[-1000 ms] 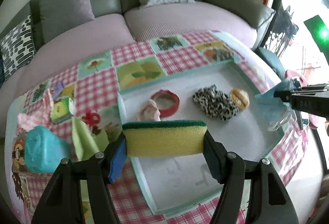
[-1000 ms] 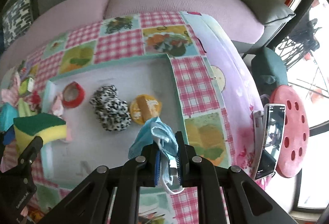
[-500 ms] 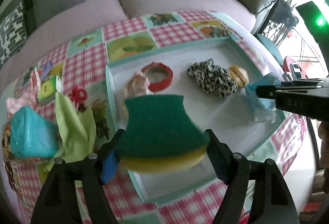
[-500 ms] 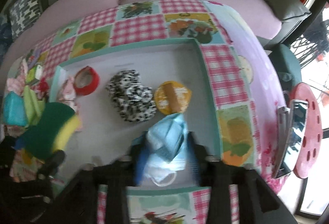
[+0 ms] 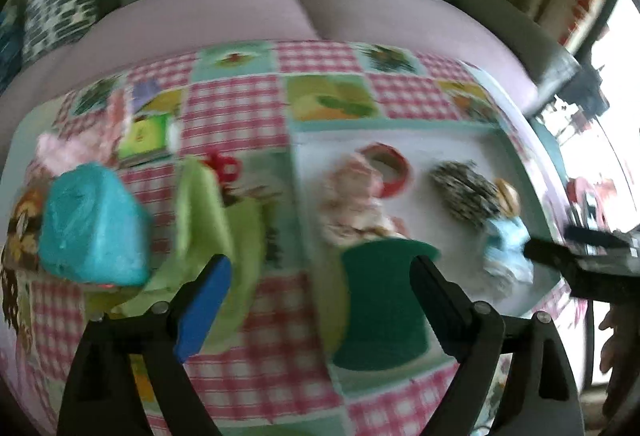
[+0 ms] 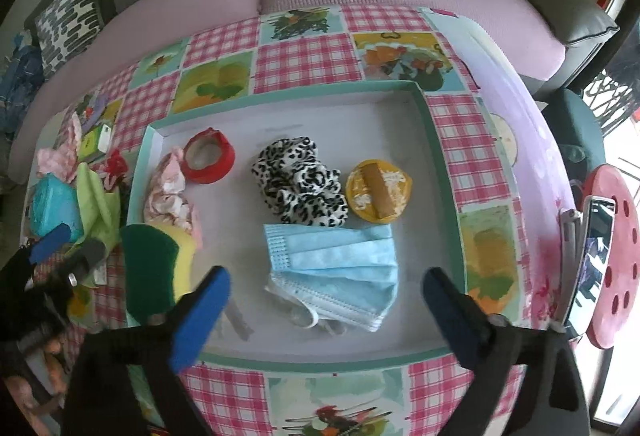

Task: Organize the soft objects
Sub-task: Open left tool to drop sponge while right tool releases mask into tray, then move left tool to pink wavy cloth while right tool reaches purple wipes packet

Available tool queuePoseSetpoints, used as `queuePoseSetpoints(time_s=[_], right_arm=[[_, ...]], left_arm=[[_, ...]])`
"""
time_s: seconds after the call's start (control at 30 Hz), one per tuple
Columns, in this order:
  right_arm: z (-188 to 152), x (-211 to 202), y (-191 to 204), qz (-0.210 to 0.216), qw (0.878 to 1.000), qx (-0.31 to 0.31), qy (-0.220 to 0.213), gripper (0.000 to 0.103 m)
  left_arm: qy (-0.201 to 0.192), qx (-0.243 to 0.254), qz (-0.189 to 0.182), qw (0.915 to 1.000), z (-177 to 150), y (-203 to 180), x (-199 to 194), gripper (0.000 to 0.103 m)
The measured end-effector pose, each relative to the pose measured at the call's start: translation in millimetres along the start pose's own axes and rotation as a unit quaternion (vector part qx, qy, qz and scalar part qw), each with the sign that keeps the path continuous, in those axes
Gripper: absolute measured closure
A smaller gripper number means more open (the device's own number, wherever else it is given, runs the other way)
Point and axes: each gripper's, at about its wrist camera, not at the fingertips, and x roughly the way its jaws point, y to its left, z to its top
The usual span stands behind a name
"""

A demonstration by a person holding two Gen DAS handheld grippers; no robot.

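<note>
My right gripper (image 6: 326,300) hovers over the white, teal-rimmed tray (image 6: 438,163), jaws opening wide. A blue face mask (image 6: 336,268) lies loose on the tray floor below them. A green-topped yellow sponge (image 6: 154,268) rests at the tray's near left edge. In the blurred left wrist view my left gripper (image 5: 320,292) is open and still opening, and the sponge (image 5: 384,308) lies free on the tray behind its right finger. A teal packet (image 5: 92,228) and a green cloth (image 5: 212,224) lie on the tablecloth left of the tray.
The tray also holds a red tape ring (image 6: 208,155), a pink scrunchie (image 6: 168,195), a leopard scrunchie (image 6: 300,187) and a yellow round item (image 6: 378,191). A phone (image 6: 594,264) stands by a red stool (image 6: 618,256) at the right. A sofa runs behind the table.
The left gripper let go of the sponge, which now lies on the tray, and swung left. The right gripper opened and dropped the face mask onto the tray.
</note>
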Motion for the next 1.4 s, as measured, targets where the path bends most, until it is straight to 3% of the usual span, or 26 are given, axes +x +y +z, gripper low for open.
queuePoseSetpoints(time_s=[0.2, 0.43, 0.67, 0.9, 1.13, 1.4], right_arm=[[-1, 0, 13, -0.004, 1.0, -0.012, 0.002, 0.0], [1, -7, 37, 0.033, 0.999, -0.013, -0.006, 0.0], [6, -14, 81, 0.05, 0.998, -0.045, -0.015, 0.0], [9, -14, 133, 0.093, 0.991, -0.093, -0.005, 0.0], [13, -18, 181, 0.104, 0.986, -0.131, -0.019, 0.0], [23, -3, 220, 0.105, 0.982, -0.156, 0.0, 0.0]], left_arm=[[-0.014, -0.068, 0.025, 0.9973, 6, 49, -5, 0.012], [-0.056, -0.13, 0.044, 0.989, 7, 101, -35, 0.012], [-0.093, -0.18, 0.057, 0.9775, -1, 146, -65, 0.012], [-0.124, -0.212, 0.046, 0.9683, -12, 176, -89, 0.012], [-0.127, -0.239, 0.076, 0.9597, -25, 204, -103, 0.012], [-0.091, -0.26, 0.097, 0.9565, -39, 231, -89, 0.012]])
